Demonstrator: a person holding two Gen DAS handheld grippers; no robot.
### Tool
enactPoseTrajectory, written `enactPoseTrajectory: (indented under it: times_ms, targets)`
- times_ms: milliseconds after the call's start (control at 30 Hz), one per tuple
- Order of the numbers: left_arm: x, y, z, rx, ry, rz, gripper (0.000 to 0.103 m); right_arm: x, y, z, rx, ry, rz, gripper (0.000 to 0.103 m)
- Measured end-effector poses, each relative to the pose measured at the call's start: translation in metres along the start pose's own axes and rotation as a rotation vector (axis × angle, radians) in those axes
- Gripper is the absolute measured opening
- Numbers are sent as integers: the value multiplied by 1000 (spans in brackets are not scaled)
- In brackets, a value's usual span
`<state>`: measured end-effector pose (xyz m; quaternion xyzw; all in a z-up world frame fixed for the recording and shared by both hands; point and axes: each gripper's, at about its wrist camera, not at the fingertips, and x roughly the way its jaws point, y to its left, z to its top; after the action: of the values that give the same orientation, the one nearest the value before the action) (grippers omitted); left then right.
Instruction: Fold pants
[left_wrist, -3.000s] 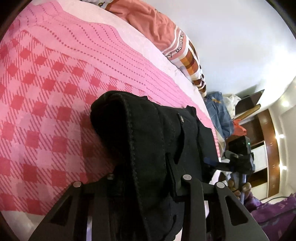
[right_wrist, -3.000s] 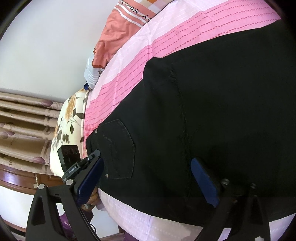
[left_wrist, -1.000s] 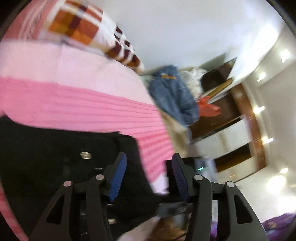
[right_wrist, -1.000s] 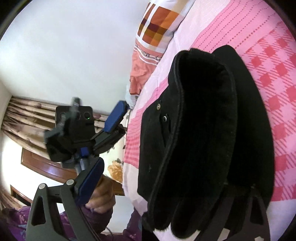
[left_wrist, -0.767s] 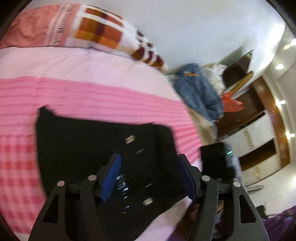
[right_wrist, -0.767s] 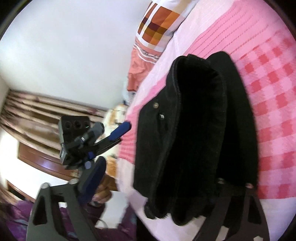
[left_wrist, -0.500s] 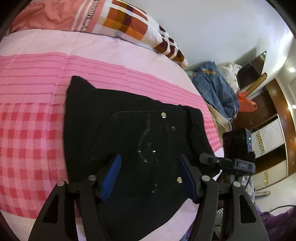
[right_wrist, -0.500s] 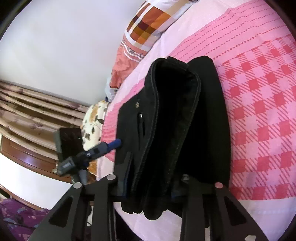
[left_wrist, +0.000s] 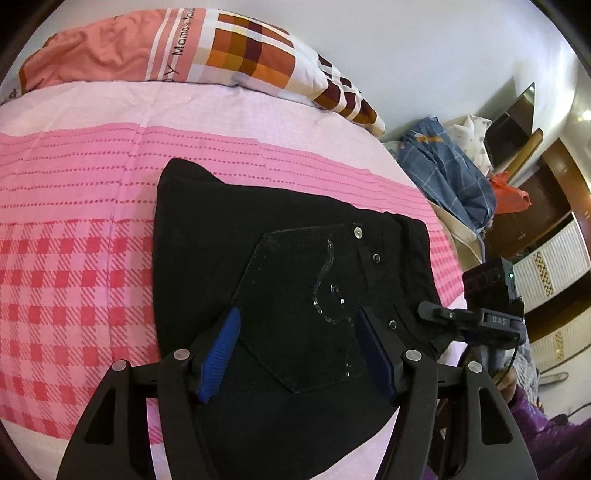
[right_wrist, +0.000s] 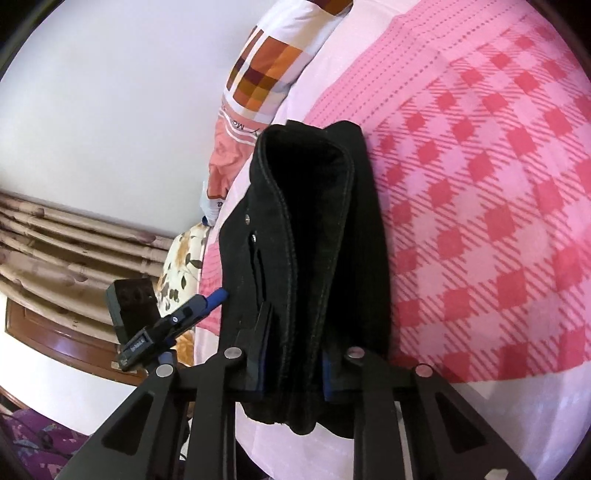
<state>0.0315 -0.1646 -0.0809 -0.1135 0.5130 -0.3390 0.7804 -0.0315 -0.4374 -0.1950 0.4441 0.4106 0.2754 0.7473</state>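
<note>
Black denim pants (left_wrist: 288, 266), folded, are laid on the bed's pink checked sheet (left_wrist: 74, 280). Their edge is being clenched by the closing right gripper (right_wrist: 291, 354); the left gripper (left_wrist: 295, 350) is held released above them.

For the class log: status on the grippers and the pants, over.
Left gripper open above folded black pants. Right gripper closing on the pants' folded edge. Nothing in the way on the pink bedspread.

Black pants (left_wrist: 280, 258) on pink checked bedsheet (left_wrist: 74, 280), orange-brown checked pillow (left_wrist: 236, 51)
</note>
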Motion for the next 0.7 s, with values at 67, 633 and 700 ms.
enactPoseTrajectory:
  times_ms: [67, 633, 700]
  targets:
    - [-1, 1, 0, -10, -2, 8, 67, 1, -3, -1, 6, 5, -8, 19]
    - [-13, 16, -26, -38, -37, -27, 69, -12, 139, 72, -402, -20, -45, 27]
    - [-12, 12, -28, -12, -39, -15, 70, 33, 161, 90, -446, 97, 8, 27]
